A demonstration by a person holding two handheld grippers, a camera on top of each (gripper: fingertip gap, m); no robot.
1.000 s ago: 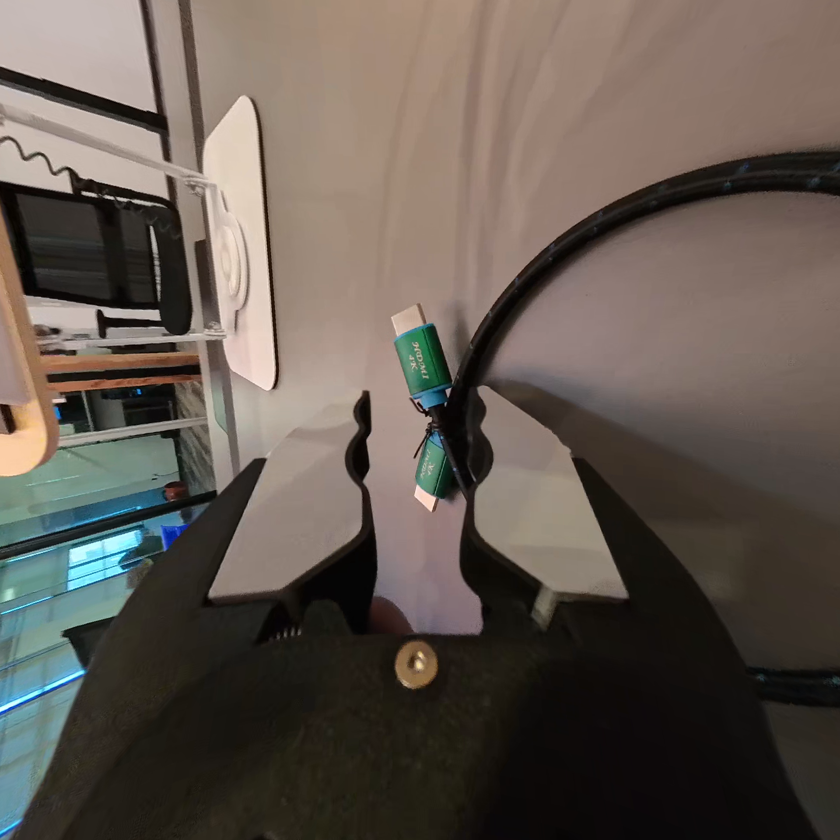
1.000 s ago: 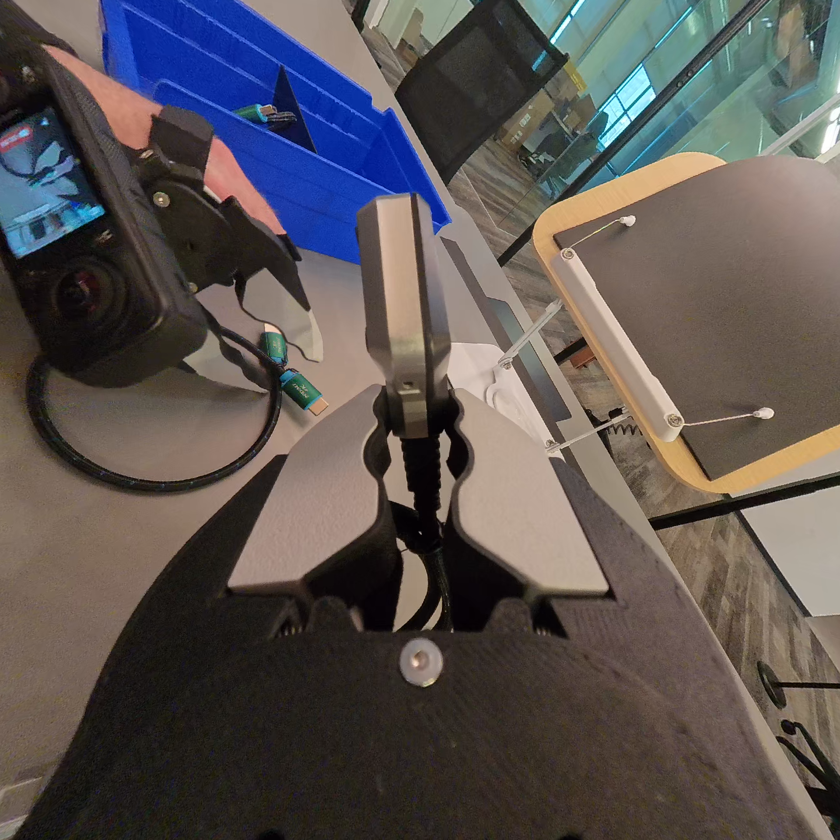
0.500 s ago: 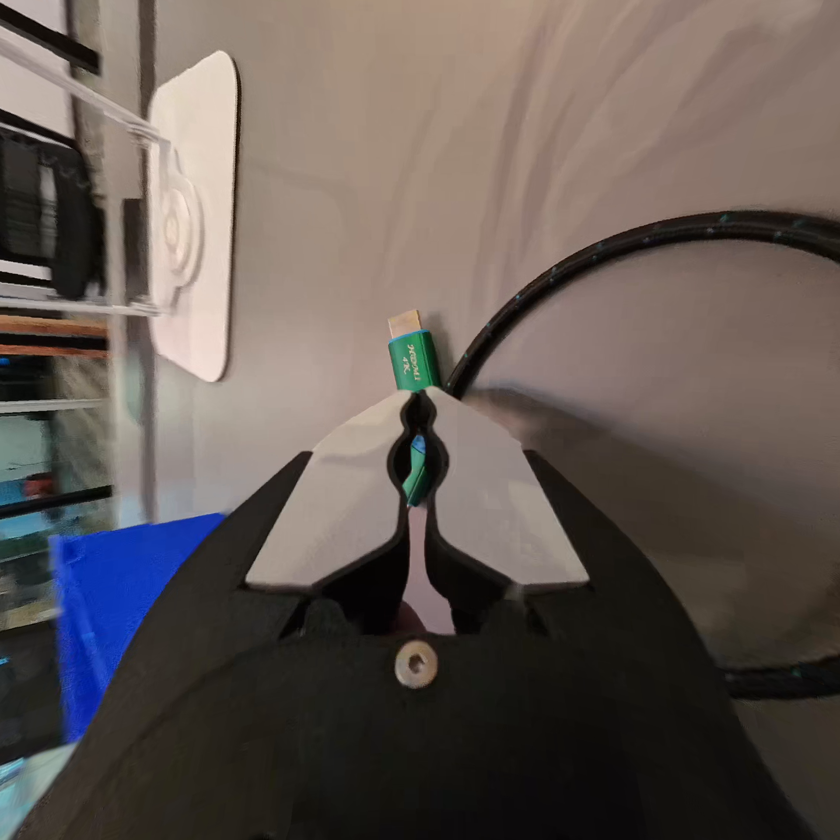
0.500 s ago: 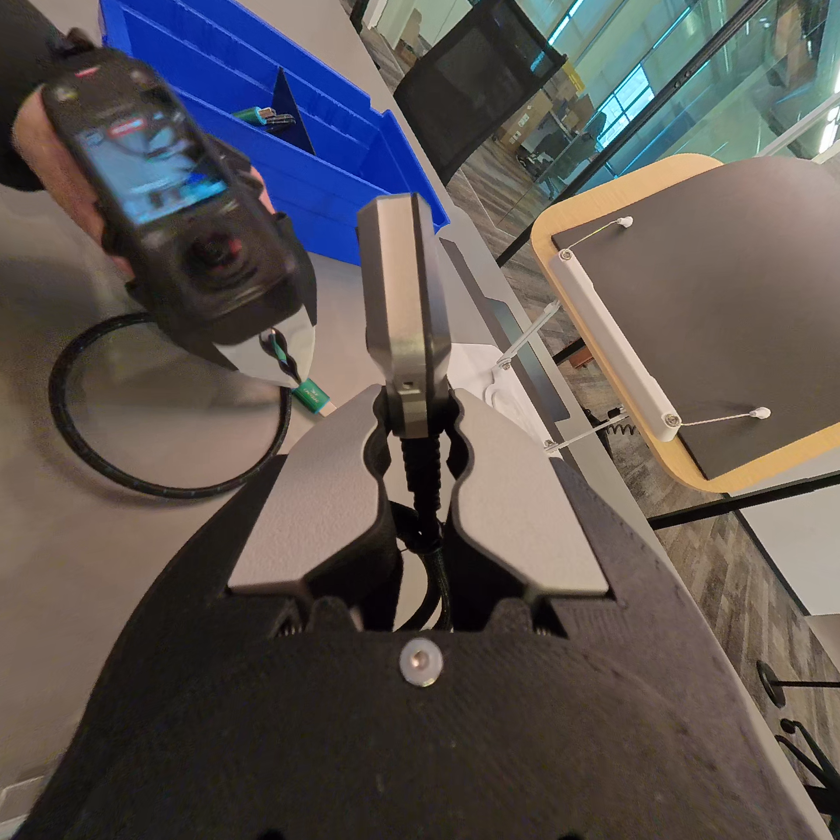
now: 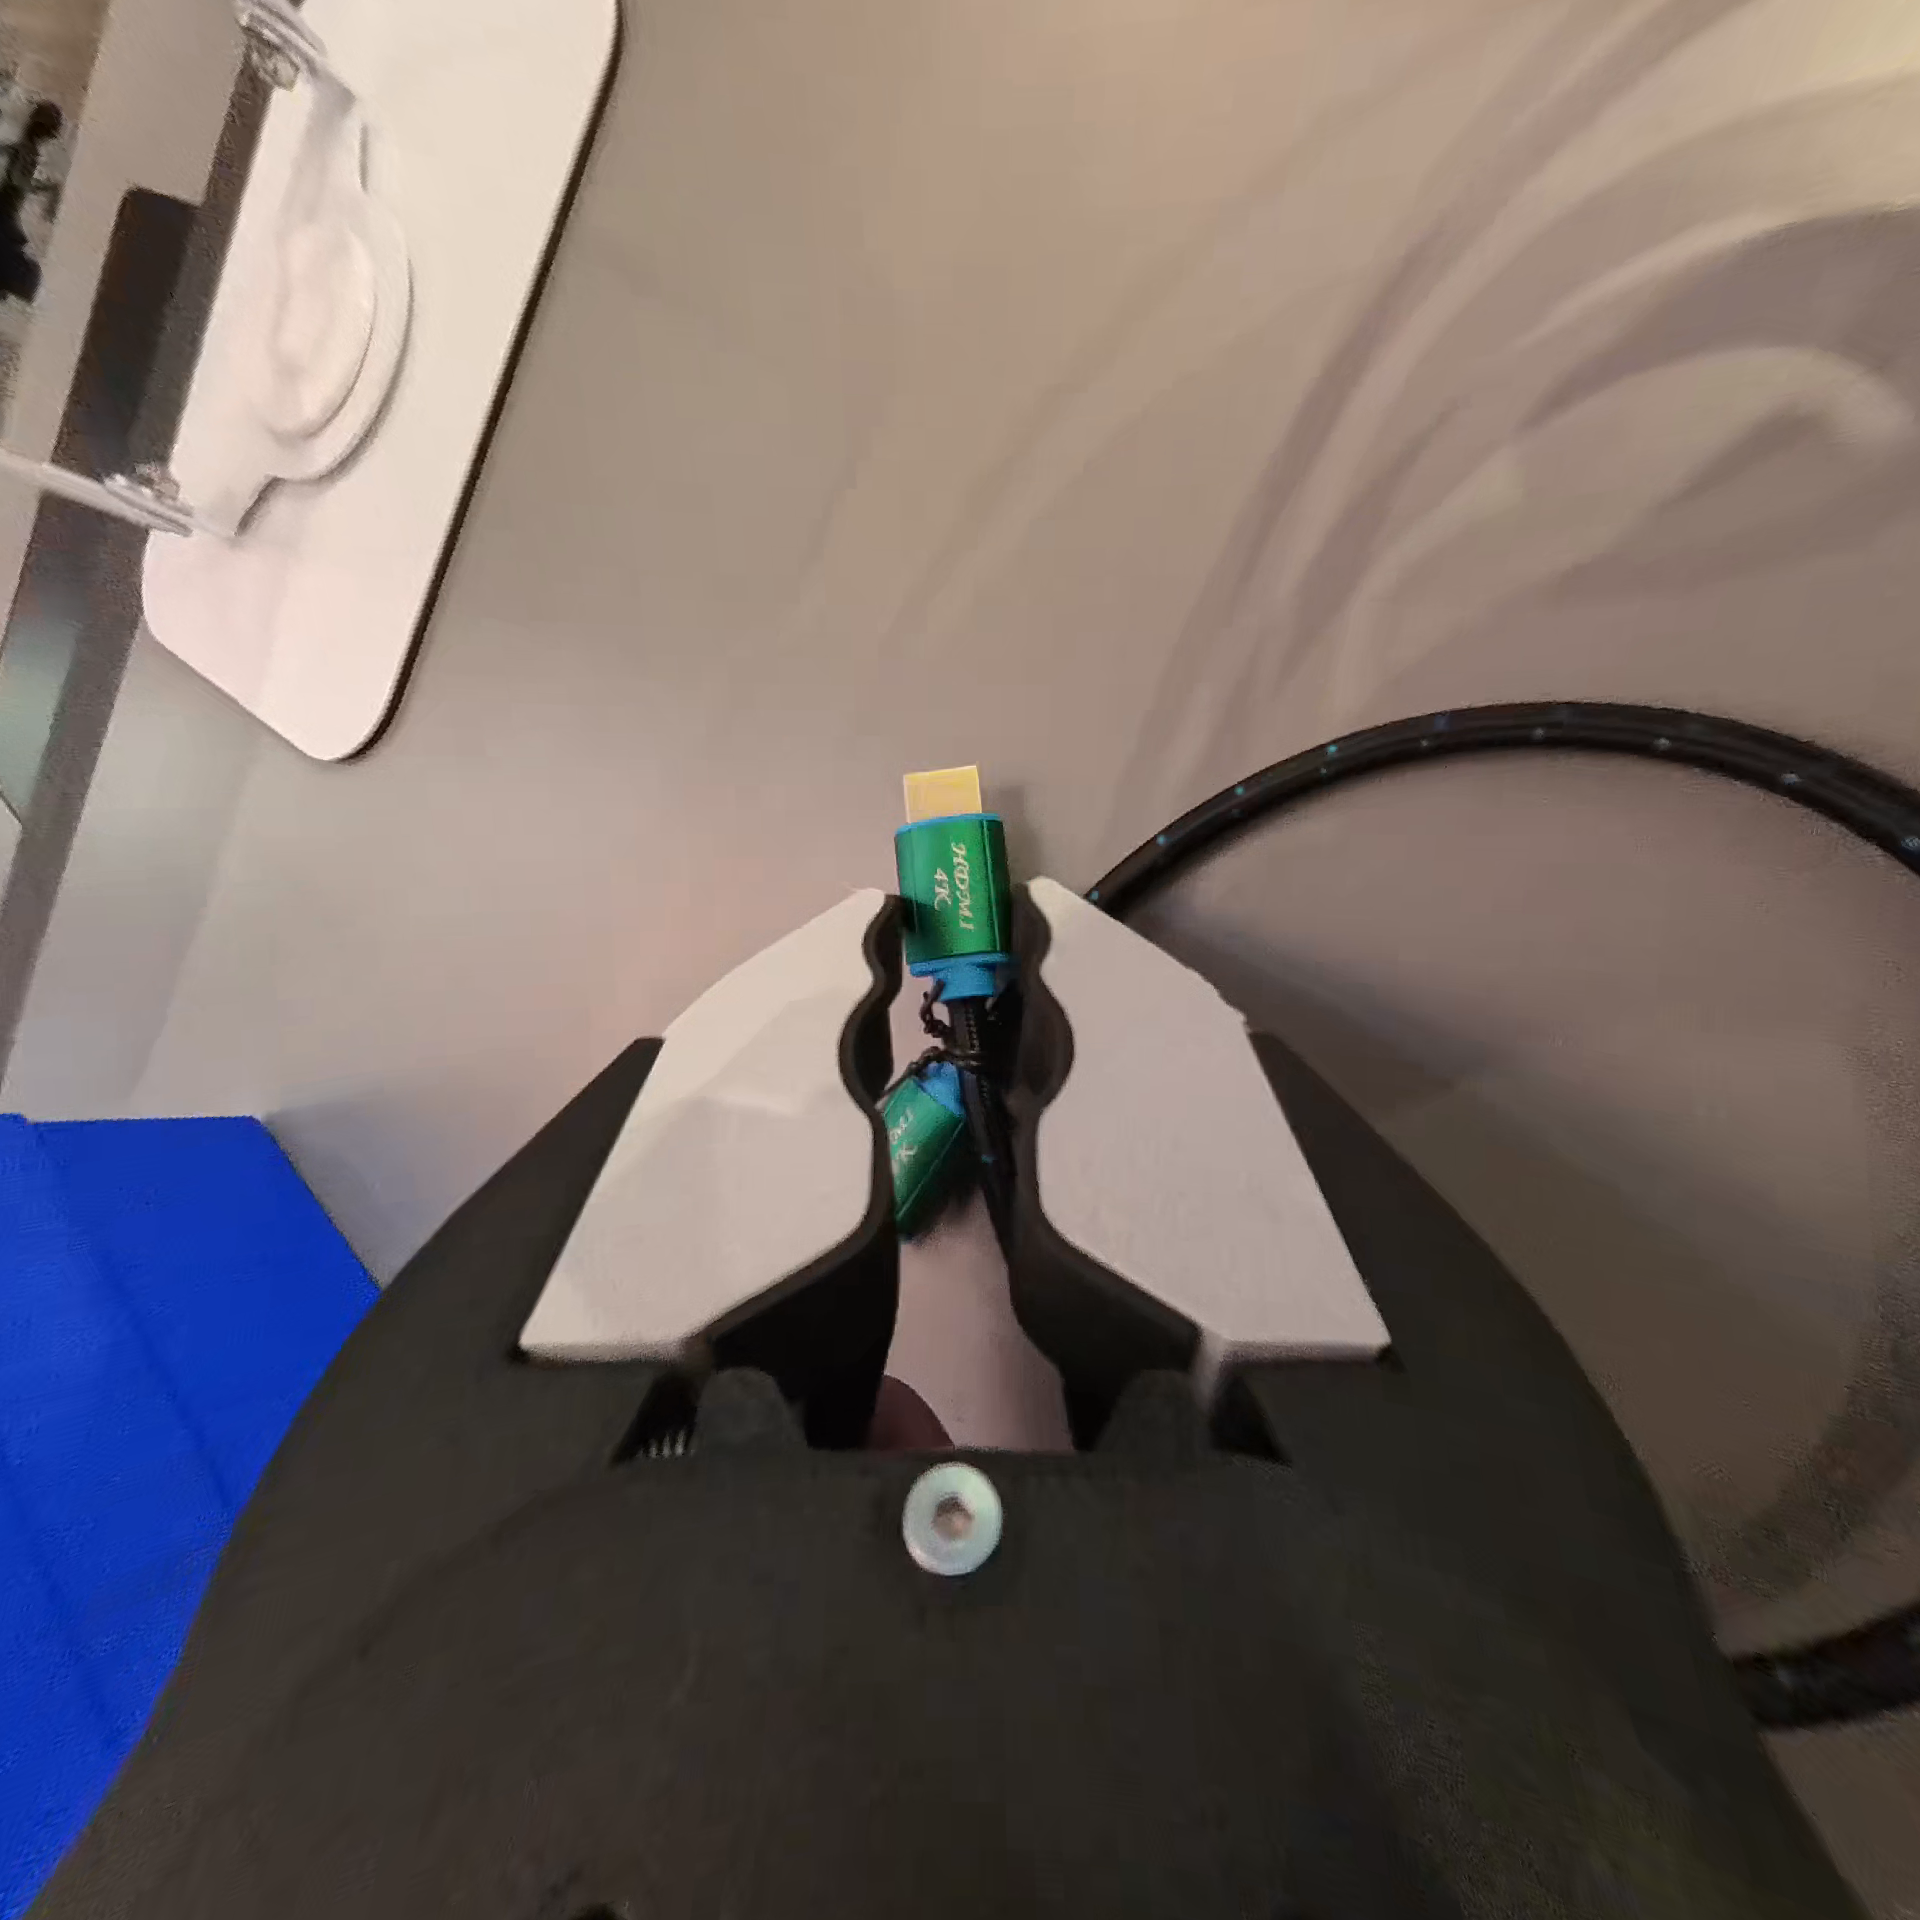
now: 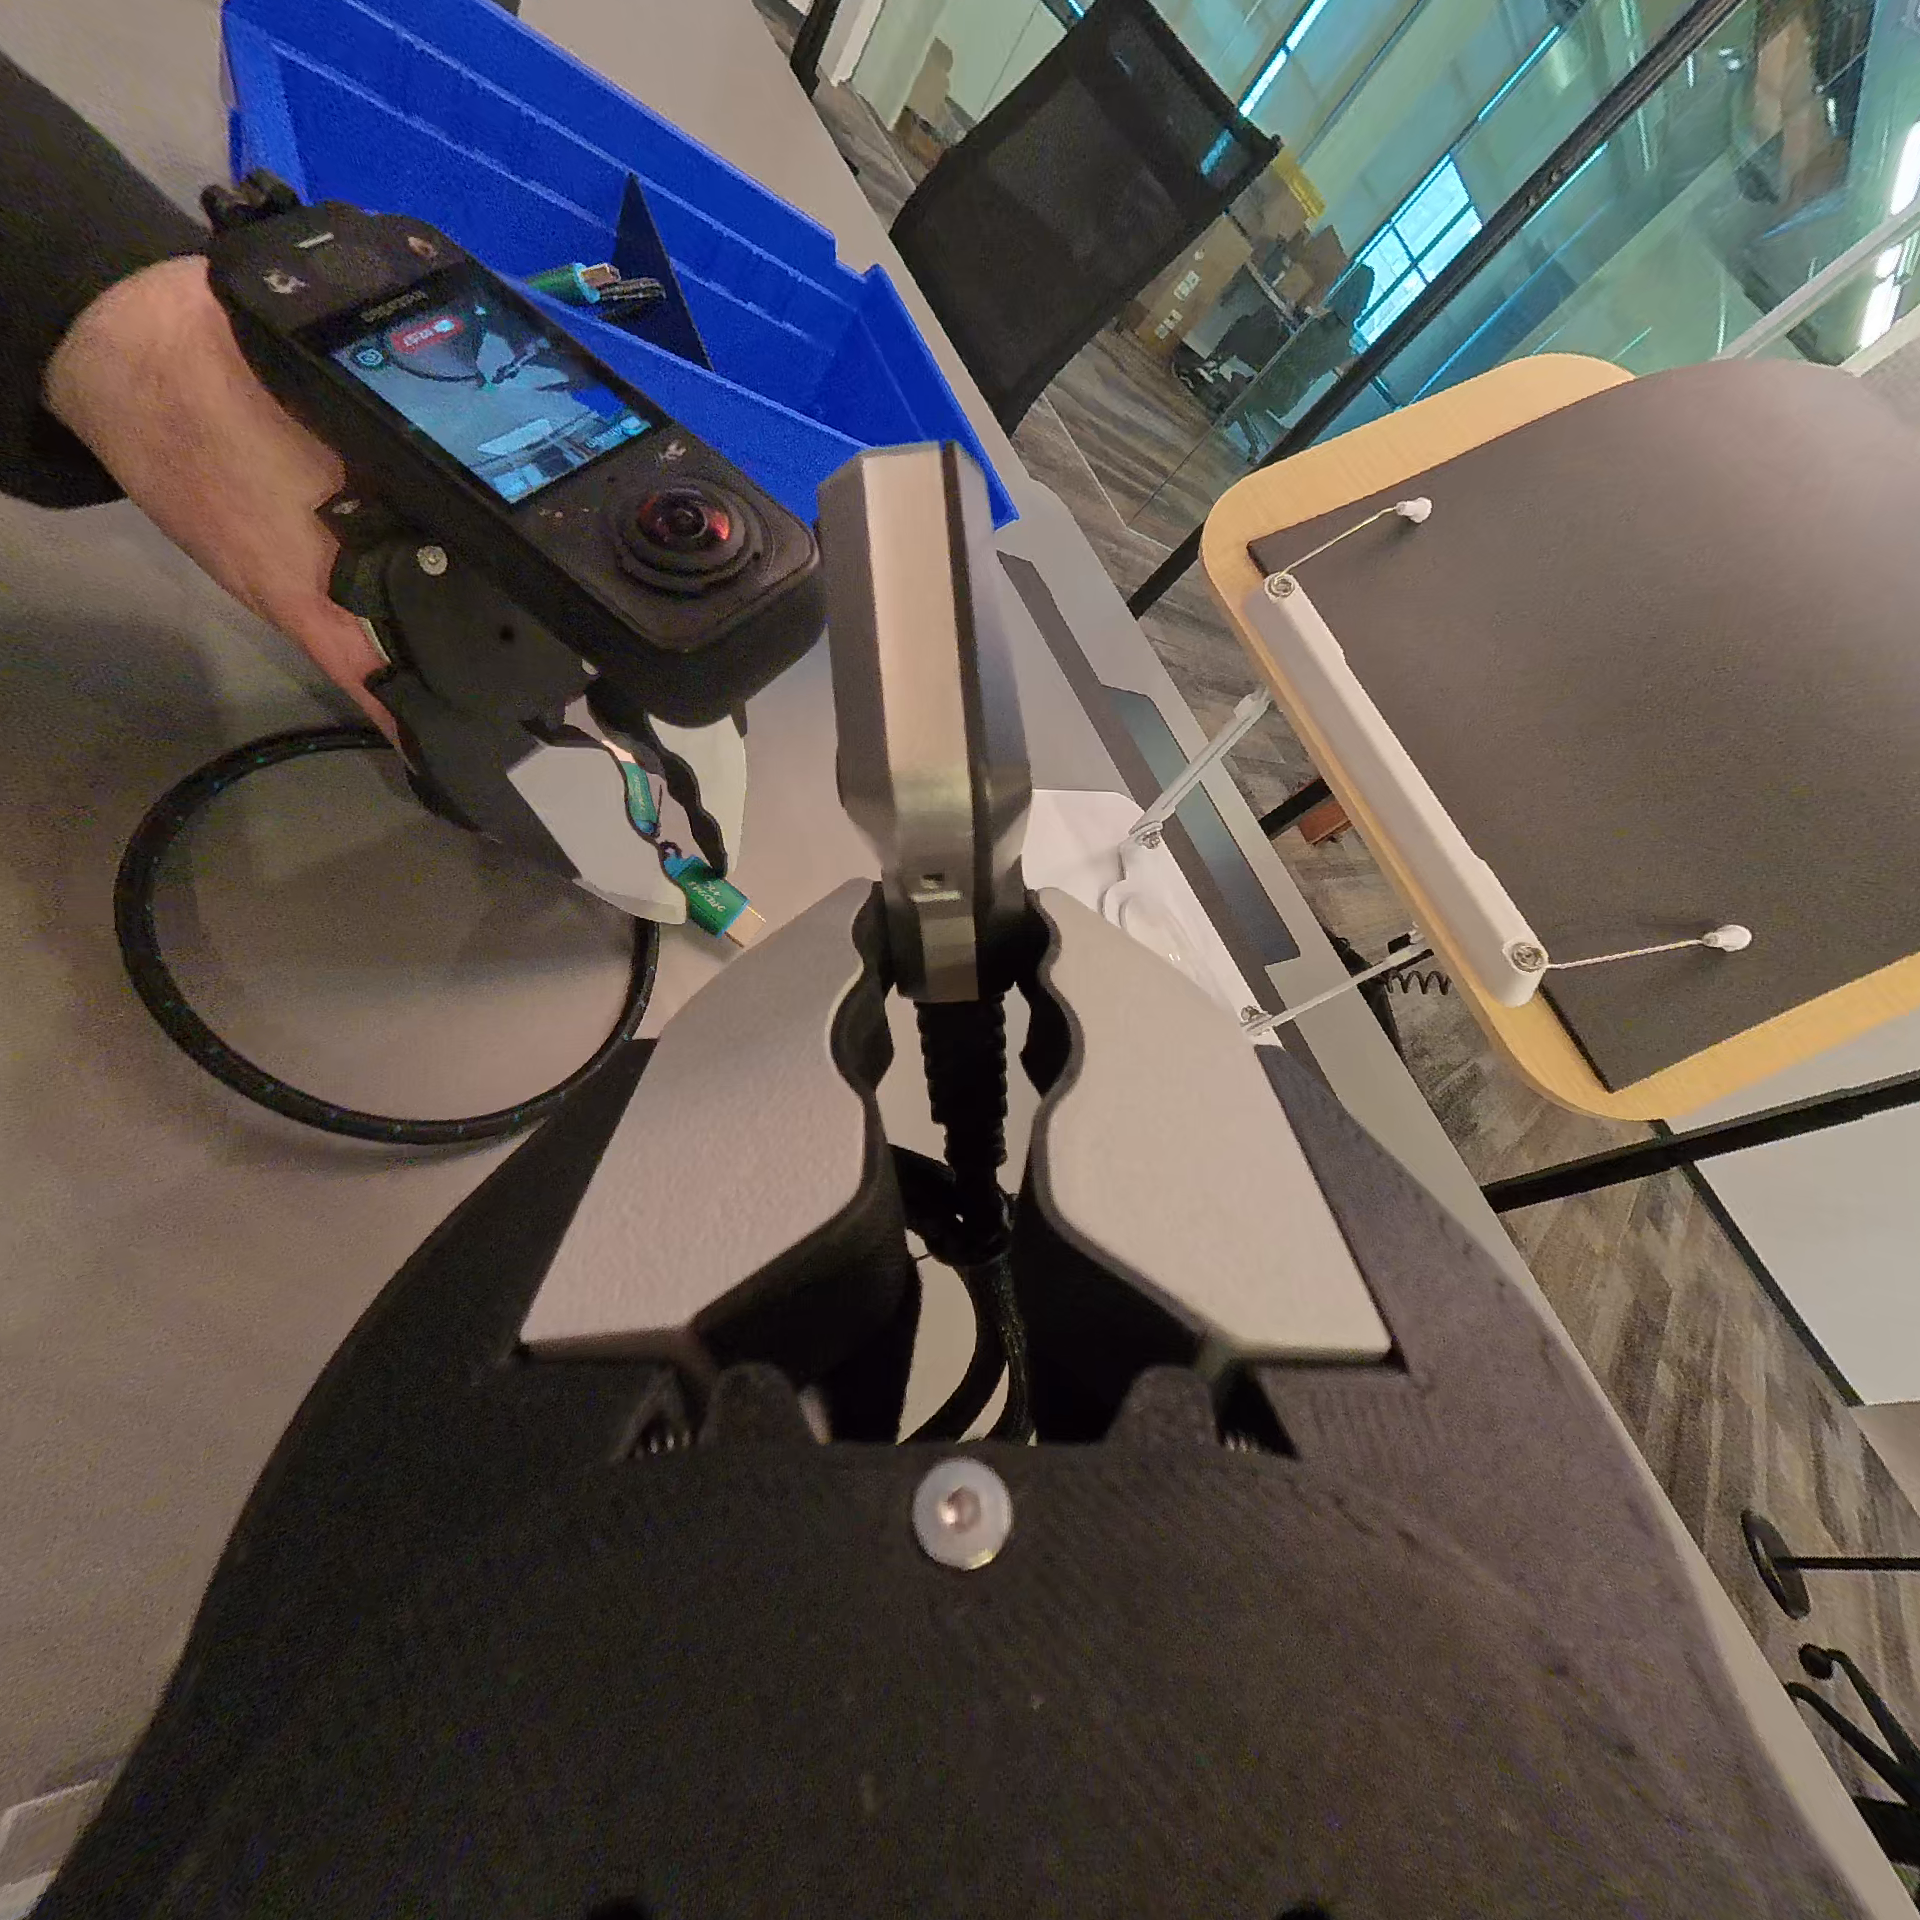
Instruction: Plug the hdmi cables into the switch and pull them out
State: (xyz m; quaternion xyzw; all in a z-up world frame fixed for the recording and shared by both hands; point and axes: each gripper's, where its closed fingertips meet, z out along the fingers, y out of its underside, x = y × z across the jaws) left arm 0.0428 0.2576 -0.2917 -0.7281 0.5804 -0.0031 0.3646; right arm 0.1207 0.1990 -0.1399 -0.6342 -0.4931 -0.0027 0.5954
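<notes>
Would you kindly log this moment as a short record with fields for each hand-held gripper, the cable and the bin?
left hand-held gripper: shut on green HDMI plug, gold tip pointing forward
right hand-held gripper: shut on grey switch, held upright
plug and switch: apart, not yet mated
cable: black braided, looped on grey table
second green plug: tied alongside, between the fingers
blue bin: behind, another plug inside

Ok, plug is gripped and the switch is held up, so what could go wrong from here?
1. The second green plug is tied beside the gripped green plug and sits between the left gripper jaws; it may snag.
2. The right gripper holds the switch only at its bottom end, so pushing could tilt it.
</notes>
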